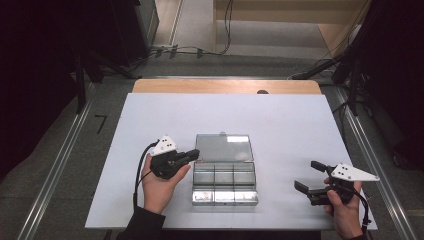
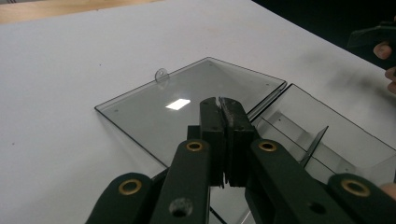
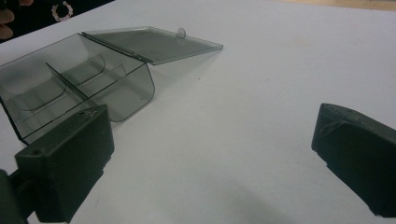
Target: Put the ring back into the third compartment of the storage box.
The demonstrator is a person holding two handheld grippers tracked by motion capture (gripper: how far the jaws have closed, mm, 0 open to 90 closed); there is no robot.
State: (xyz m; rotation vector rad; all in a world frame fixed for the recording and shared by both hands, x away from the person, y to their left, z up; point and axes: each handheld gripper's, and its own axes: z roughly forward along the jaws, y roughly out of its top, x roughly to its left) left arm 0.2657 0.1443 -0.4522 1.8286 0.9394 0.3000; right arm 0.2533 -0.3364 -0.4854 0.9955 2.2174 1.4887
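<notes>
The compartment box [image 1: 224,182] lies on the table [image 1: 280,130] between the two tools, just right of the left tool [image 1: 194,154] and well left of the right tool [image 1: 309,176]. Its lid [image 1: 223,148] (folded flat on the table) lies behind the box, just beyond the left tool's tips.

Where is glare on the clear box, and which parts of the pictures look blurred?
High view: a bright patch on the open lid. Left gripper view: the same glare on the lid, sharp focus. Right gripper view: the near right tool is soft; the box is clear.
</notes>
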